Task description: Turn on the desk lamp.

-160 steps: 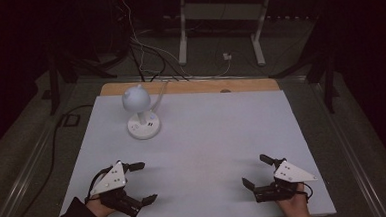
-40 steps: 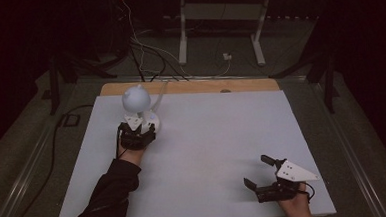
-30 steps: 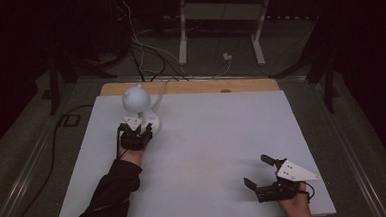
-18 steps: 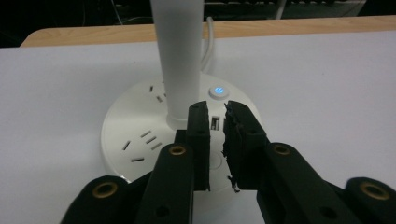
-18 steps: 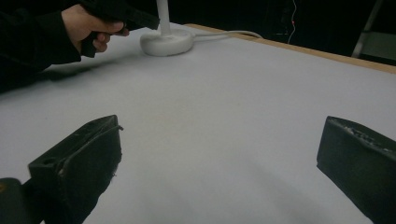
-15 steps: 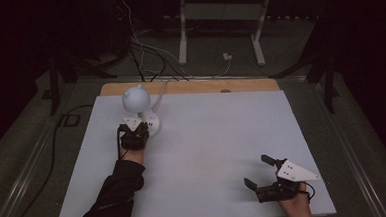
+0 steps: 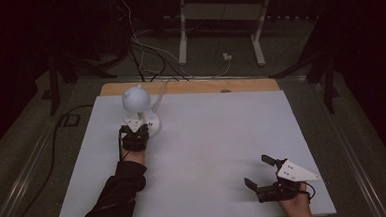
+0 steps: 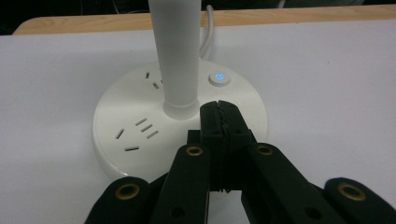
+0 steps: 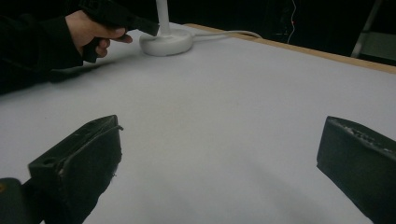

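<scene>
Your left gripper (image 7: 138,133) sits over the near edge of the white lamp base (image 8: 140,116), which stands at about ten o'clock on the white bench (image 7: 222,137), toward its far left corner. In the left gripper view your fingers (image 8: 223,122) are pressed together with nothing between them, and their tips rest on or just above the top of the base, at the foot of the white stem (image 8: 180,51). I cannot tell whether the tips actually touch the plastic. The round power button (image 8: 219,78), lit blue, lies just beyond the tips at about one o'clock from the stem. Socket slots (image 8: 140,130) are cut into the base at the stem's seven o'clock. The lamp's round white head (image 7: 135,97) stands above the base in the high view, and a white cable (image 9: 229,33) runs off from the base toward the wooden strip at the bench's far edge.

Your right gripper (image 7: 265,176) rests at about five o'clock on the bench, well apart from the lamp. Its fingers (image 9: 86,158) are spread wide over bare bench surface, holding nothing.
</scene>
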Motion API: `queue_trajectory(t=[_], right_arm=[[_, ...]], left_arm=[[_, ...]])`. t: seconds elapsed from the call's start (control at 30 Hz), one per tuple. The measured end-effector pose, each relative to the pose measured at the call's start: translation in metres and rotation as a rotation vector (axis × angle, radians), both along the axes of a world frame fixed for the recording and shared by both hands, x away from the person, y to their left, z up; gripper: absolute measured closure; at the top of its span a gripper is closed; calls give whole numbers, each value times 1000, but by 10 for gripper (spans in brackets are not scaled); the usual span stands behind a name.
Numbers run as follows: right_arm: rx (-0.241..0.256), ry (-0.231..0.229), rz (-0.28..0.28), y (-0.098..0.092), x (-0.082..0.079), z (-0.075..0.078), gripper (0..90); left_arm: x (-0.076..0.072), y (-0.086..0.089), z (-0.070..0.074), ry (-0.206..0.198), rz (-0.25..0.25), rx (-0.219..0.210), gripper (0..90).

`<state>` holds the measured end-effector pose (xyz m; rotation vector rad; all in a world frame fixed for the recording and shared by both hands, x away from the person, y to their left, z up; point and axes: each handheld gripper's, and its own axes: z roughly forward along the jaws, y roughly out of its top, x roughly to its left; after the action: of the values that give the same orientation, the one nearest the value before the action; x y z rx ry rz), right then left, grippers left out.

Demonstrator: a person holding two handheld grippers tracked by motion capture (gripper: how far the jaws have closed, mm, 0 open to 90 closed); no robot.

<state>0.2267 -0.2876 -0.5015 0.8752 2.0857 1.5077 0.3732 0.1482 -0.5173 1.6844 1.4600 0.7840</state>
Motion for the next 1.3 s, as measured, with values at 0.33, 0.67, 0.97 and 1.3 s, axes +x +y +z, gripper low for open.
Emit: queue_trajectory(t=[0.33, 0.67, 0.97, 1.3], right_arm=[[0, 5, 0, 0, 0, 0, 0], [0, 4, 2, 0, 0, 0, 0], [-3, 7, 5, 1, 0, 0, 0], [-1, 11, 3, 1, 1, -1, 0]], left_arm=[[1, 0, -4, 10, -3, 20, 900], [2, -1, -4, 7, -6, 29, 900], [0, -3, -5, -4, -10, 56, 900], [0, -4, -6, -13, -8, 54, 900]])
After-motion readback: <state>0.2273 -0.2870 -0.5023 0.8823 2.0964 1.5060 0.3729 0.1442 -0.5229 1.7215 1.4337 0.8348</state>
